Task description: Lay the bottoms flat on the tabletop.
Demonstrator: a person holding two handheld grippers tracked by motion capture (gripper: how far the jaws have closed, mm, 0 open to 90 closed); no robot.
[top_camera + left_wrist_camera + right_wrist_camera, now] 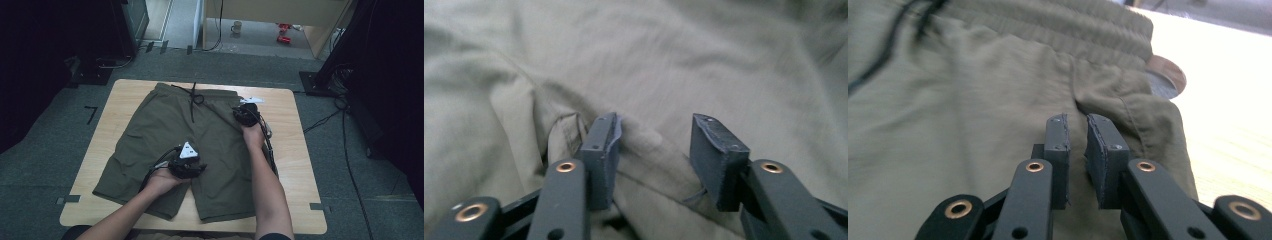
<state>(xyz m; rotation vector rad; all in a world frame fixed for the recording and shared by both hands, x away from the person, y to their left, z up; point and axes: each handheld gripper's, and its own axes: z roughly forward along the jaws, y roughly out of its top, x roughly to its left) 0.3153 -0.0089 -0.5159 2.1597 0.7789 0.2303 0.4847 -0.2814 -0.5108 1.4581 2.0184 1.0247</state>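
Olive-green shorts lie flat on the wooden table, waistband at the far side, with a black drawstring. My left gripper rests low on the crotch area, between the two legs. In the left gripper view its jaws stand apart over a seam of wrinkled shorts fabric, pads not pressing. My right gripper sits at the shorts' right hip, just under the waistband. Its jaws leave only a narrow gap above the pocket opening, and nothing shows pinched between them.
A white tag lies on the table by the waistband's right end. A brownish round patch shows beside the hip. Cables trail over the table's right side and the grey carpet. Dark equipment stands at both sides.
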